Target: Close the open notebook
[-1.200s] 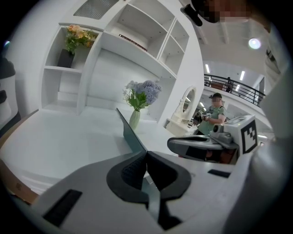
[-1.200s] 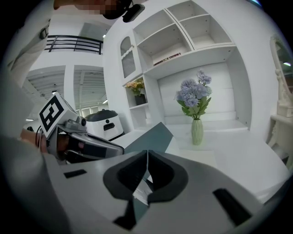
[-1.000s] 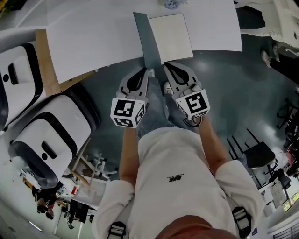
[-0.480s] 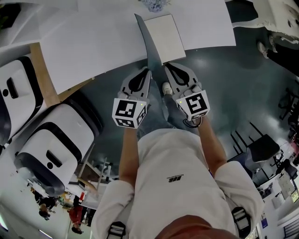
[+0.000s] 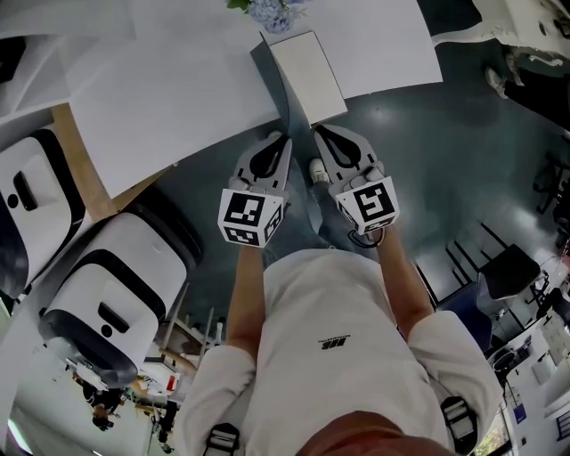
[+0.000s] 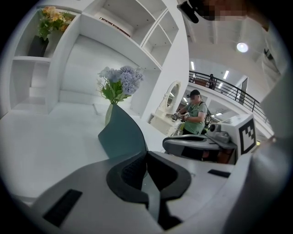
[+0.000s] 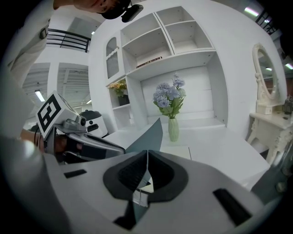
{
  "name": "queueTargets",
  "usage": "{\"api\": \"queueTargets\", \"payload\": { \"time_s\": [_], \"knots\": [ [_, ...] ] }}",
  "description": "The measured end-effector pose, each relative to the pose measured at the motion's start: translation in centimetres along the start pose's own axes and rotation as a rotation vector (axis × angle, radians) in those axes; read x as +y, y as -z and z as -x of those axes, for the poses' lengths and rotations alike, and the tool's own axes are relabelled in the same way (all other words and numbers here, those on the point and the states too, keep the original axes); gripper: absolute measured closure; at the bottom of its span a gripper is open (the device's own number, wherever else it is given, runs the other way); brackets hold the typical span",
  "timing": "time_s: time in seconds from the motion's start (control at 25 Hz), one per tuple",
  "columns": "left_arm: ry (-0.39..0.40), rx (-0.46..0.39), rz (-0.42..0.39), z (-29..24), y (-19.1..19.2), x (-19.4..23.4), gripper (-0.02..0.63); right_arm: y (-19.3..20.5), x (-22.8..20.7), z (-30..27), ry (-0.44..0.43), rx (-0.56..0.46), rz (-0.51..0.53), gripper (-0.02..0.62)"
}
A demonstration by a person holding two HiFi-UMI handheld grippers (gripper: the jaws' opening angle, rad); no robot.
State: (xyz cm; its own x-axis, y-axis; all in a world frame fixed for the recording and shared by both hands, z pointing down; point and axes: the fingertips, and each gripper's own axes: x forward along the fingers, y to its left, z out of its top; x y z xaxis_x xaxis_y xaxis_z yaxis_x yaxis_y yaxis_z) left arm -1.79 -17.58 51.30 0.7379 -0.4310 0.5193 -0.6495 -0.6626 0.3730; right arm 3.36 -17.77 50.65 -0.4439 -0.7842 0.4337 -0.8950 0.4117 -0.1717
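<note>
White desk (image 5: 178,80) under white shelves (image 7: 183,41); left gripper (image 5: 283,139) and right gripper (image 5: 318,133) jaws clamp the notebook (image 5: 307,76).

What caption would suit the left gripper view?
Left hand-held gripper pinching the notebook's raised teal cover, a vase of flowers behind it.

A white table (image 5: 178,80) carries an open notebook (image 5: 307,76) and a flower vase (image 5: 272,11).
</note>
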Motion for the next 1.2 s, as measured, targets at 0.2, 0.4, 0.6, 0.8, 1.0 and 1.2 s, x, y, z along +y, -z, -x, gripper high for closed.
{"api": "queueTargets", "payload": {
  "time_s": [0.2, 0.4, 0.6, 0.8, 1.0, 1.2],
  "knots": [
    [0.038, 0.017, -0.014, -1.2, 0.0, -0.5, 0.606, 0.2, -0.9, 0.1, 0.031, 0.001, -0.014, 0.598],
    [0.072, 0.037, -0.027, -2.3, 0.0, -1.0, 0.606, 0.4, -1.7, 0.3, 0.059, 0.003, -0.029, 0.598],
    [0.102, 0.057, -0.035, -3.4, 0.2, -1.5, 0.606, 0.8, -2.6, 0.4, 0.083, 0.009, -0.044, 0.598],
    [0.133, 0.071, -0.042, -4.4, 0.2, -1.9, 0.606, 1.1, -3.5, 0.6, 0.112, 0.012, -0.055, 0.598],
    [0.157, 0.085, -0.050, -5.2, 0.5, -2.3, 0.606, 1.5, -4.1, 0.8, 0.135, 0.018, -0.069, 0.598],
    [0.179, 0.102, -0.059, -6.0, 0.7, -2.5, 0.606, 2.0, -4.4, 0.9, 0.154, 0.021, -0.082, 0.598]
  ]
}}
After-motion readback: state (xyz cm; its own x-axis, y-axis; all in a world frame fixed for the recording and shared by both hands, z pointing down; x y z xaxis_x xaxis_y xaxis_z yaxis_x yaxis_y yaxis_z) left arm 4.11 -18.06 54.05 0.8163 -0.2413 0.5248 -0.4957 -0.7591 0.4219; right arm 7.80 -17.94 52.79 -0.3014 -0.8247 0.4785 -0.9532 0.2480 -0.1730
